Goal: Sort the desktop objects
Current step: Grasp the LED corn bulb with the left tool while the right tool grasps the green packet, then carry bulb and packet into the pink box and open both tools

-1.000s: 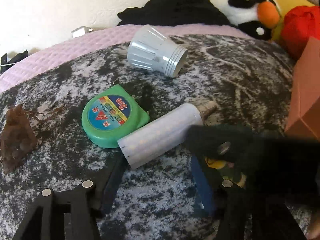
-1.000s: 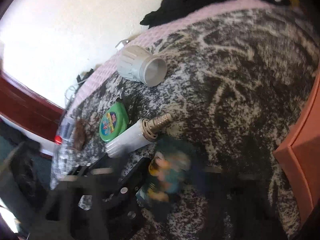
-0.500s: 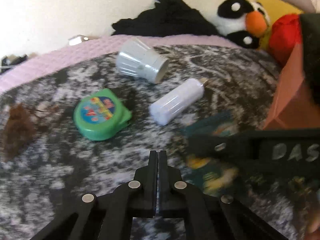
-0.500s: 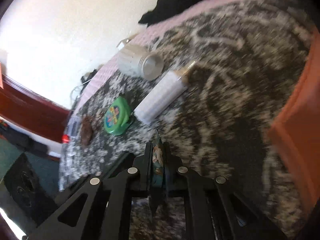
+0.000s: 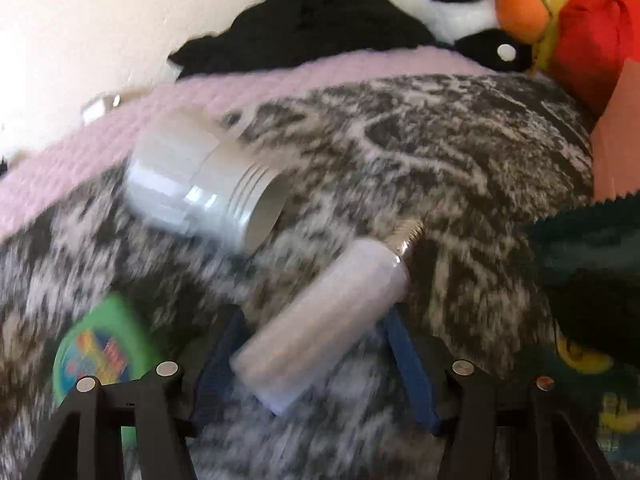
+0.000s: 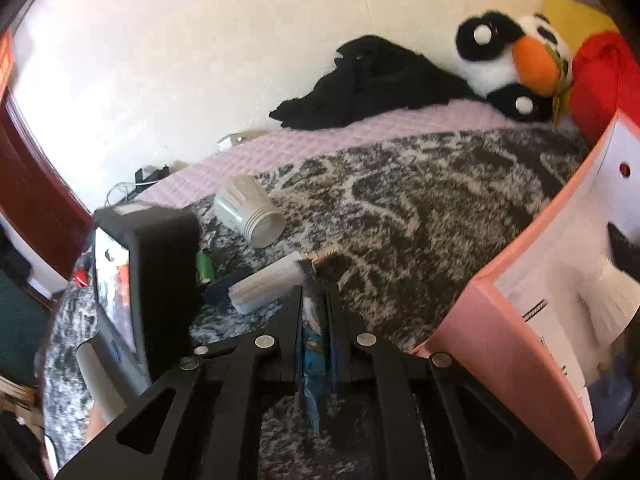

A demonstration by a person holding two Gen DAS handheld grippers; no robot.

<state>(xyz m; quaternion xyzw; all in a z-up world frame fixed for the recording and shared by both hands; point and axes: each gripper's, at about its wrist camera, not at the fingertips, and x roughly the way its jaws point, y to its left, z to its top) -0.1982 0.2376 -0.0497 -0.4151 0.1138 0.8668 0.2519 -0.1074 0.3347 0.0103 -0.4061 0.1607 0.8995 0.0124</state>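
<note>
White, smooth and light-looking, the tube bulb (image 5: 324, 320) at lower centre lies between my left gripper (image 5: 316, 356)'s opening blue pads (image 5: 408, 364), best pinched mid-barrel, not its brittle-looking screw end, while my right gripper (image 6: 316, 320) stays pinching a thin packet (image 6: 314, 352)

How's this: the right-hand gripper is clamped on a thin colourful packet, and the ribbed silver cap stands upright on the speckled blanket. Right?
Not quite. The ribbed silver cap does not stand upright: it lies on its side on the speckled blanket, open end towards the camera, as the right wrist view shows. The right gripper is indeed clamped on a thin colourful packet.
</note>
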